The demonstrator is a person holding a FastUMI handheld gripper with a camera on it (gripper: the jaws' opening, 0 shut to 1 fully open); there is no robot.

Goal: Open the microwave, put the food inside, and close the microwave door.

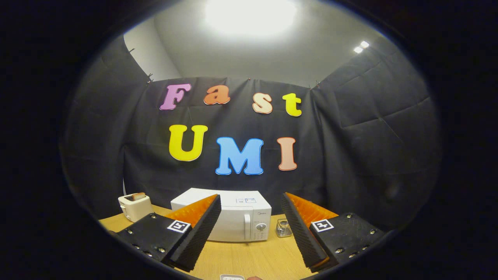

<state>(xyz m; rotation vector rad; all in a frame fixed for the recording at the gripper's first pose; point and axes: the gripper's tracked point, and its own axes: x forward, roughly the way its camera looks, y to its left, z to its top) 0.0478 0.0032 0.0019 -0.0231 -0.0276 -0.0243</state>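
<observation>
White and boxy, the microwave (pixel 233 219) stands at the back edge of the counter (pixel 249 256), against the black cloth wall, and its door is shut. A small dark brand mark sits at the top of its control panel, too small to read, and a pale sticker with a blue patch lies on its top face, its print also too fine to make out. One round dial shows on the panel near the door's right edge. Just right of the microwave, near the counter's back edge, stands a small clear ribbed glass jar (pixel 283 228). Toward the back left corner sits a cream toaster (pixel 135 206) with a slice of browned bread poking out of its slot. The claw (pixel 251 225) is held open and empty above the counter, its two fingers spread wide so that the microwave's front shows between them, well beyond the tips; each finger's mount carries a square black-and-white marker tag. At the counter's near edge, below the fingers, the top of a pale object (pixel 232 277) just shows, with a rounded tip beside it; what either is cannot be told. The counter is light wood-grain laminate, bare between the microwave and the claw. Black cloth hangs in creased panels on three sides, clipped along its top, and above it are a plain grey wall and ceiling with one broad bright light and two small ones.
</observation>
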